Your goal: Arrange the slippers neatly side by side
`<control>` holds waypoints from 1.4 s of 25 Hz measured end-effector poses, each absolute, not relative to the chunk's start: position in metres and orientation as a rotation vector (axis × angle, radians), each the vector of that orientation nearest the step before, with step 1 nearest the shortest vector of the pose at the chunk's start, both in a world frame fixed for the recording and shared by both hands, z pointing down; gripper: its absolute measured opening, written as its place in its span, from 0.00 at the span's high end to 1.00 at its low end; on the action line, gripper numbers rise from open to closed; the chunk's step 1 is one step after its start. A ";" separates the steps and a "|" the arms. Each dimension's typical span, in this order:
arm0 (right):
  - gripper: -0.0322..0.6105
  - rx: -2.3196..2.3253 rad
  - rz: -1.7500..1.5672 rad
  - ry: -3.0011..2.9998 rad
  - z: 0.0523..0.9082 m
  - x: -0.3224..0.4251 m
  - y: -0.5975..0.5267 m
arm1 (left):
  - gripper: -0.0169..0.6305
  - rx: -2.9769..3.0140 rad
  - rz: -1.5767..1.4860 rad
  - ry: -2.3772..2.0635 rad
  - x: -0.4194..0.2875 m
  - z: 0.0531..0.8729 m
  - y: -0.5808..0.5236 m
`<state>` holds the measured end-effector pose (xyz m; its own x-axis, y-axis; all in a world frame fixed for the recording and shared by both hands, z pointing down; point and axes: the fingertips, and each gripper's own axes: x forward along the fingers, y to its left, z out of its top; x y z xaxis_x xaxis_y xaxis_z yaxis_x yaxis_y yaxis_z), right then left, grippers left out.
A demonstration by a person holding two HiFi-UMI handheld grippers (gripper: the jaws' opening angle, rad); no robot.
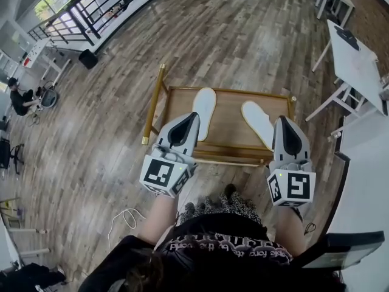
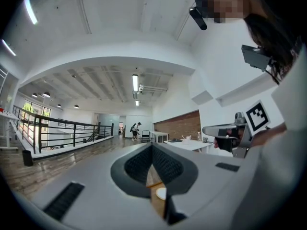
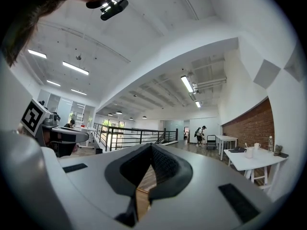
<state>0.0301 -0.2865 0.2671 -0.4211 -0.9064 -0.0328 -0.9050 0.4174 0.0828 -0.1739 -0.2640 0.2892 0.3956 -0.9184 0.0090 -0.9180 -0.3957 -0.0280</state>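
Note:
Two white slippers lie soles-up on a low wooden table [image 1: 228, 140] with gold legs. The left slipper [image 1: 203, 110] points straight away from me, and the right slipper [image 1: 258, 123] is angled, apart from it. My left gripper [image 1: 194, 117] hovers over the table's near left part, shut and empty, its tip beside the left slipper. Over the near right end of the right slipper hangs my right gripper [image 1: 283, 120], also shut and empty. In the left gripper view the shut left gripper [image 2: 152, 146] points level across the room, with a sliver of slipper [image 2: 161, 193] below it. The right gripper [image 3: 151, 146] looks the same way.
White tables [image 1: 358, 66] stand at the right, close to the wooden table's right end. A black railing [image 1: 103, 8] and a black bin [image 1: 88, 58] are at the far left. A seated person [image 1: 18, 96] is far left. A white cable [image 1: 124, 219] lies on the floor.

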 end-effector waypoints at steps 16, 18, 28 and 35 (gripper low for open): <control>0.95 1.590 -0.111 -2.676 0.276 0.028 -0.380 | 0.98 -2.553 -0.079 1.822 -0.181 0.294 -0.340; 0.95 1.603 -0.109 -2.668 0.276 0.024 -0.388 | 0.99 -2.561 -0.074 1.813 -0.186 0.293 -0.350; 0.95 1.603 -0.064 -2.650 0.290 0.011 -0.415 | 0.98 -2.591 -0.096 1.764 -0.192 0.298 -0.383; 0.83 1.429 0.078 -2.627 0.339 0.015 -0.427 | 0.99 -2.616 -0.128 1.790 -0.198 0.312 -0.393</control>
